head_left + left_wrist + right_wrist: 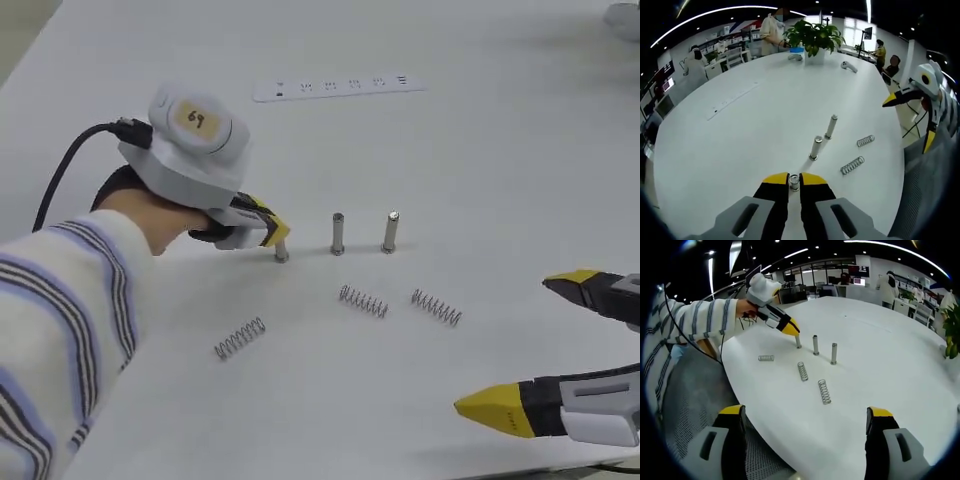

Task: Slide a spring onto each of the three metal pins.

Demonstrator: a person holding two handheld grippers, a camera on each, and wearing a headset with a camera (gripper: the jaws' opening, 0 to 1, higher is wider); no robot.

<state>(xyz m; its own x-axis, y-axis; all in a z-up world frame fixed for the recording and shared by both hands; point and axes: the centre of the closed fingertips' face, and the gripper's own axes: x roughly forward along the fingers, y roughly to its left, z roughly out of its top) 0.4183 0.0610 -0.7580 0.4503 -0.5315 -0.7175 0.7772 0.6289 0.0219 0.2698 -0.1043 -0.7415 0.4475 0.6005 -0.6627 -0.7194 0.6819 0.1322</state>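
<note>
Right gripper [500, 345] hovering lower right of head view, jaws spread wide apart. Three springs [362, 301] lying loose on white table [520, 150], mid-frame, none on pin. Behind them three pins [338, 233] standing upright in row. Left gripper [283, 238] reaching in from left, jaws closed, pinching leftmost pin [281, 252] near its top. Power strip [330, 87] lying upper centre.

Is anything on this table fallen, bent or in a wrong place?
Nothing stands out. The three silver metal pins stand upright in a row, the leftmost pin between the jaws of the left claw. The three coiled wire springs lie loose on the white table, none on a pin.
</note>
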